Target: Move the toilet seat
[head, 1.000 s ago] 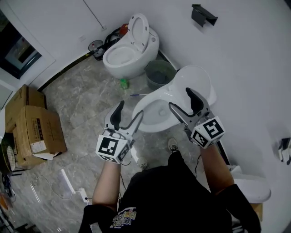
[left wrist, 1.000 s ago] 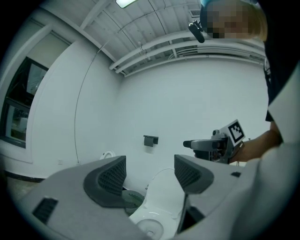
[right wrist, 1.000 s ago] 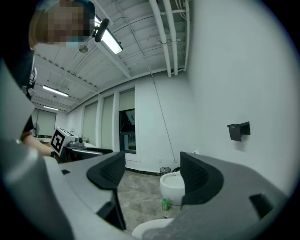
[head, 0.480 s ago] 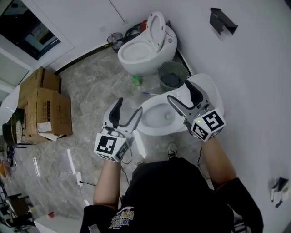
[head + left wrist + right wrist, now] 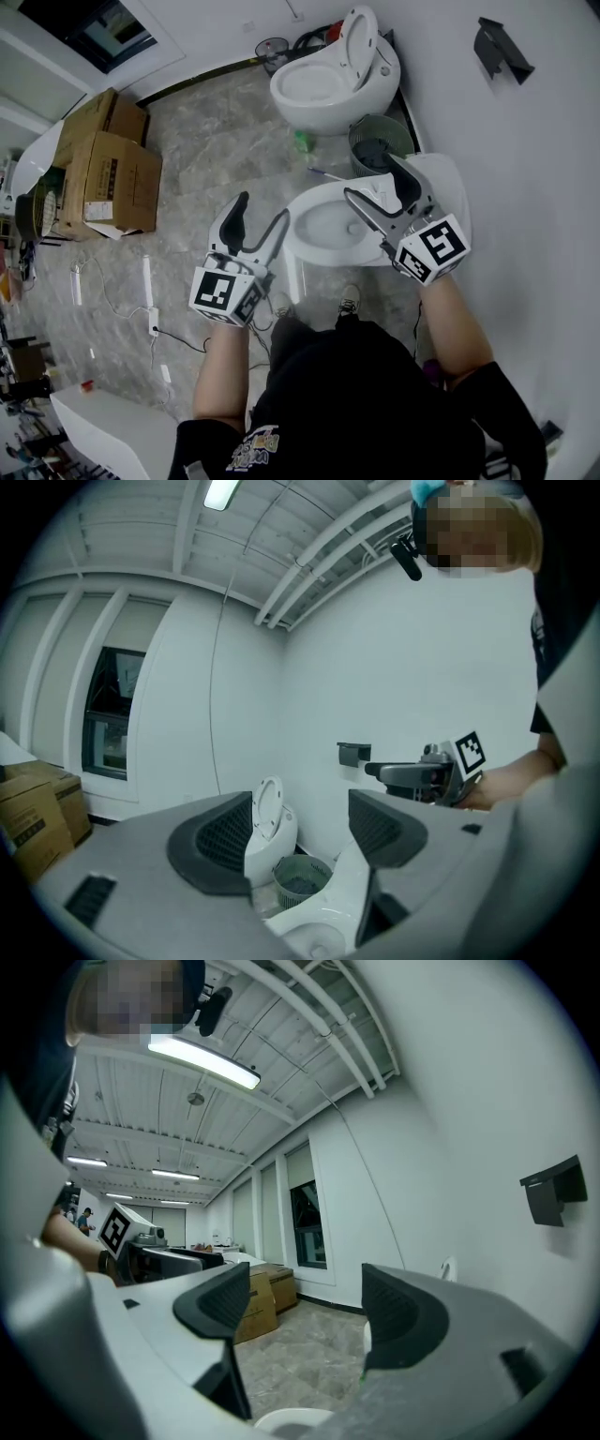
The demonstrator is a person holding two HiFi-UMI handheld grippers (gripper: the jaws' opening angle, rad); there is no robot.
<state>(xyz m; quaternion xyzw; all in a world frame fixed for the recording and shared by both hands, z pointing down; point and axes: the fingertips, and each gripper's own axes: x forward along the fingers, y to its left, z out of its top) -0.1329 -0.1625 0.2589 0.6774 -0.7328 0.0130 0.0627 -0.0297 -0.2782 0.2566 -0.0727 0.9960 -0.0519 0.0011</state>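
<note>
**Both hand-held grippers hovering open at the near toilet**

The toilet seat (image 5: 450,187) is standing raised behind the bowl (image 5: 323,225), at centre right of the head view. The right hand-held gripper (image 5: 368,175) is hovering over the bowl just in front of the seat, jaws spread wide and gripping nothing. The left hand-held gripper (image 5: 263,206) is hanging at the bowl's left edge, also spread and empty. A green bin (image 5: 375,141) and a 2nd toilet (image 5: 323,84) are sitting above, and 2 cardboard boxes (image 5: 108,173) are lying at upper left.

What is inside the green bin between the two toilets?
Something dark lies in the bin, too small to identify. The right gripper, open and empty, covers the bin's near edge, and the contents hide its bottom.
</note>
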